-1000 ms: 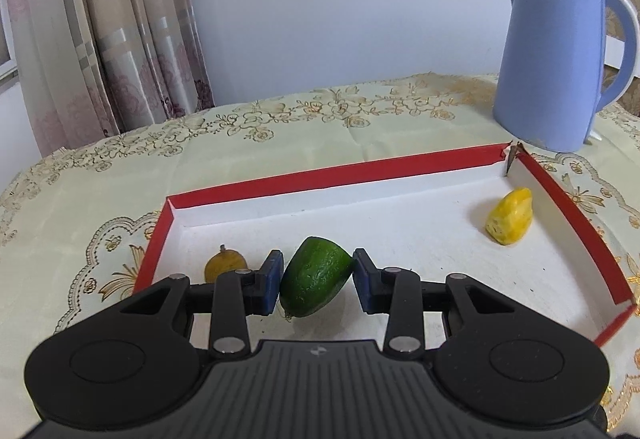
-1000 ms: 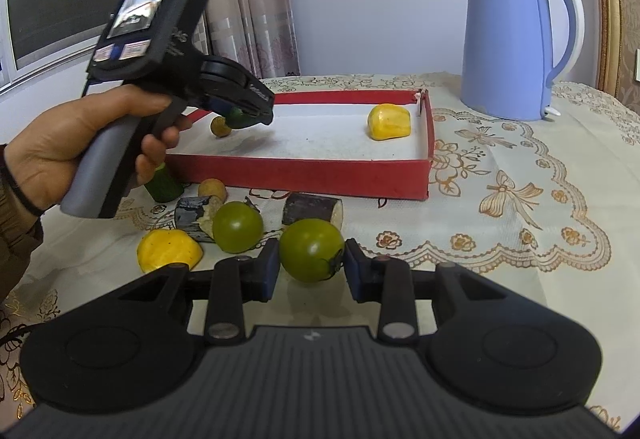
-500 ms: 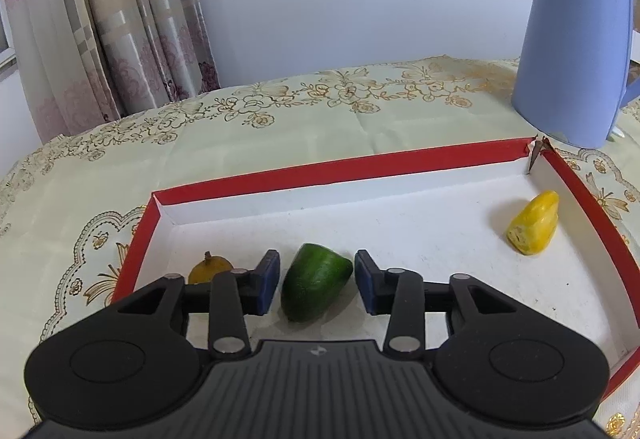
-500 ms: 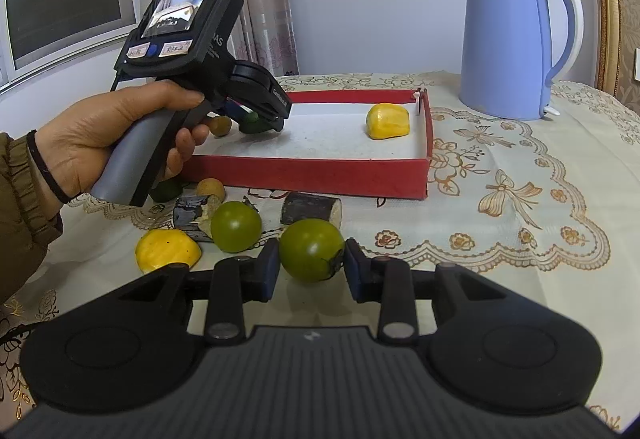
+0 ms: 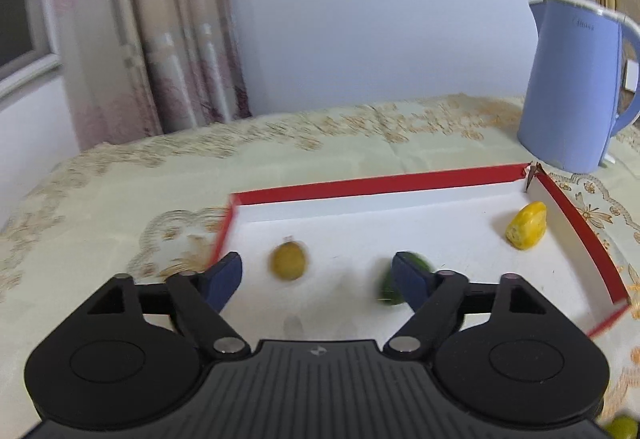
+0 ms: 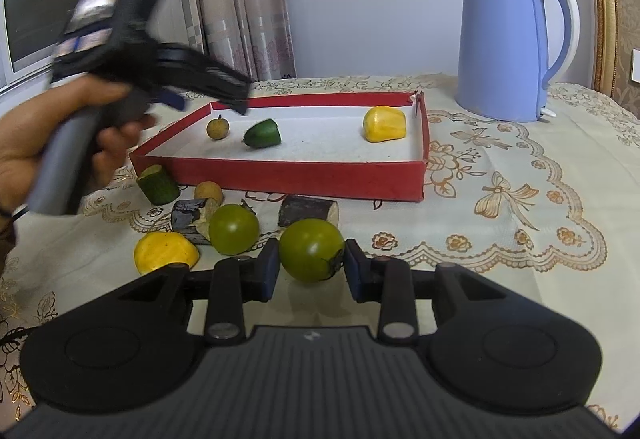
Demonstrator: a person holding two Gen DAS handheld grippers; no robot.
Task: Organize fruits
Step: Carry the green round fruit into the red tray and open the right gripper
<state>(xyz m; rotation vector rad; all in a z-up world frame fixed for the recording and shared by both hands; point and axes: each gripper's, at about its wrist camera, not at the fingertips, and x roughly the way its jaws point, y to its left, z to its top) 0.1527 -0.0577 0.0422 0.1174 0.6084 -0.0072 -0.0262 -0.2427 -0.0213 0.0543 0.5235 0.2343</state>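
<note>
The red tray (image 6: 280, 175) with a white floor holds a small brown-yellow fruit (image 6: 218, 128), a green cucumber piece (image 6: 263, 134) and a yellow fruit piece (image 6: 385, 124). In the left wrist view my left gripper (image 5: 320, 279) is open and empty above the tray's near left part (image 5: 400, 183); the small fruit (image 5: 289, 262) lies between its fingers' line of sight and the cucumber piece (image 5: 386, 289) sits behind the right finger. My right gripper (image 6: 308, 273) is shut on a green tomato (image 6: 311, 256) near the table.
In front of the tray lie another green tomato (image 6: 234, 229), a yellow fruit piece (image 6: 166, 253), two dark cut pieces (image 6: 308, 211), a cucumber stub (image 6: 158, 184) and a small brown fruit (image 6: 208, 192). A blue kettle (image 6: 508, 43) stands at the back right.
My left gripper opened wide, released the cucumber piece in the tray, and swung up and left. My right gripper and its tomato stayed put.
</note>
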